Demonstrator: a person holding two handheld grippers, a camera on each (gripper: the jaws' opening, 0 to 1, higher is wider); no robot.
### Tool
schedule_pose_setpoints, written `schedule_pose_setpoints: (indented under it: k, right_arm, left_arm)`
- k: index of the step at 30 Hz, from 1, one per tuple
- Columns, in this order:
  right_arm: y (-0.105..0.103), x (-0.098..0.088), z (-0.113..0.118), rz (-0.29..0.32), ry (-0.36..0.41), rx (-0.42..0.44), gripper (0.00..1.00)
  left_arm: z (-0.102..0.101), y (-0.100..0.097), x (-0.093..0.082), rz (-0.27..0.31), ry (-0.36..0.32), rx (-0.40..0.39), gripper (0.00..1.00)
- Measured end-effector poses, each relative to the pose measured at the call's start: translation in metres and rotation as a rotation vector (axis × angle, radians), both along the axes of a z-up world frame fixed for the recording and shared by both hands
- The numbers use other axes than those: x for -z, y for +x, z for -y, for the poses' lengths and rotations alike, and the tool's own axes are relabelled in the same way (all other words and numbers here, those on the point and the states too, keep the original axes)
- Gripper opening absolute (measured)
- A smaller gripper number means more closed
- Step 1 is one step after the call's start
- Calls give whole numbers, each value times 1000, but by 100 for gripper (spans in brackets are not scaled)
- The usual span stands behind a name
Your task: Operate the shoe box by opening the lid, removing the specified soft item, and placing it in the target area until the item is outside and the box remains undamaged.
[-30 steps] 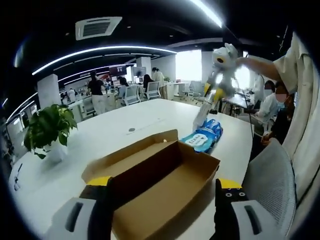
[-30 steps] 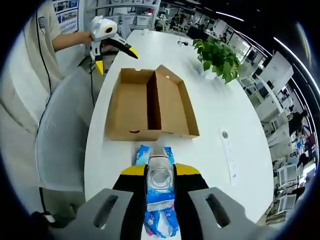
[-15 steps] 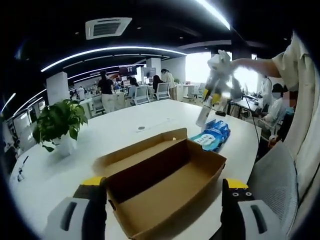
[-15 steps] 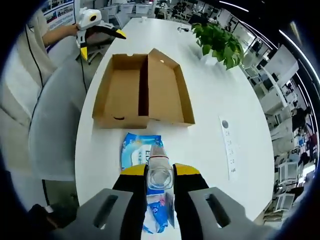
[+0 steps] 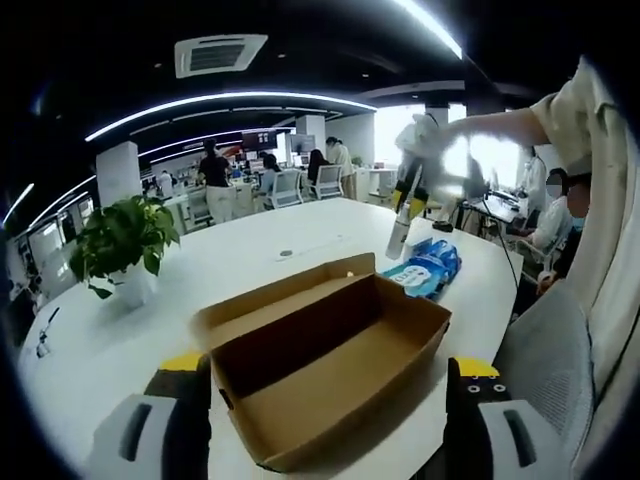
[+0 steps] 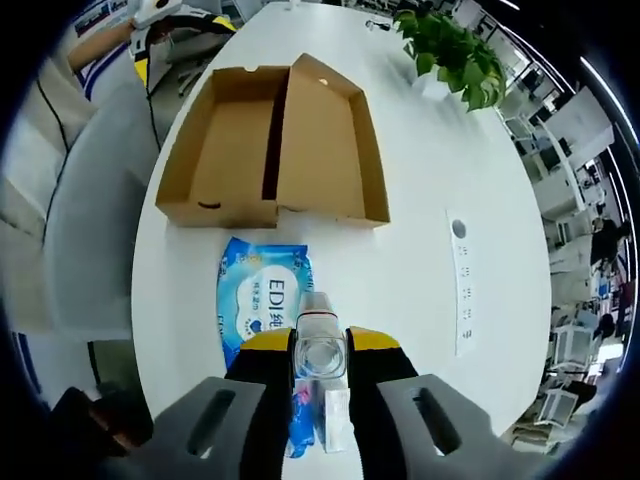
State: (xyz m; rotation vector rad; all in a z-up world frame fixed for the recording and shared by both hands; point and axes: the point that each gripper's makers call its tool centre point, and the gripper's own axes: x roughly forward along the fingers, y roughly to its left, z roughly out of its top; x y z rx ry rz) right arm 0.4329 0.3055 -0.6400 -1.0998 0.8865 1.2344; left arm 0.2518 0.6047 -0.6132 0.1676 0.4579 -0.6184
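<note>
A long white surface [image 6: 420,250] runs through an open office and carries everything here. On it lies the brown cardboard shoe box [image 6: 275,150], lid folded flat open beside the tray, both halves bare inside; in the left gripper view the box [image 5: 330,350] sits at centre, its open tray facing up.

In the right gripper view a grey mesh chair [image 6: 95,230] stands at nine o'clock, against the surface edge, with a person's pale sleeve [image 6: 25,120] beyond it.

A potted green plant [image 5: 120,245] stands at nine o'clock in the left gripper view, well apart from the box; in the right gripper view it [image 6: 455,55] is at one o'clock.

The soft item, a blue wet-wipes pack [image 6: 262,305], lies flat on the surface outside the box, just beside its near wall, at six to seven o'clock from it. In the left gripper view the pack [image 5: 430,268] lies beyond the box at two o'clock.

The right gripper [image 6: 320,345] hangs above the pack with its jaws closed on a small clear object I cannot identify. The left gripper [image 5: 325,400] has its jaws wide apart, straddling the box's near end, holding nothing.

A white strip [image 6: 460,285] lies at three o'clock of the pack.
</note>
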Motion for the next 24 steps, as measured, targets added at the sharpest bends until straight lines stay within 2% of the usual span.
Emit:
schedule_pose_setpoints:
  k: [12, 24]
  right_arm:
    - [16, 25, 2, -16, -66, 5, 17]
    - [20, 46, -2, -42, -117, -13, 17]
  left_arm:
    - [-5, -6, 3, -11, -4, -25, 100]
    - [-12, -11, 14, -38, -7, -48, 99]
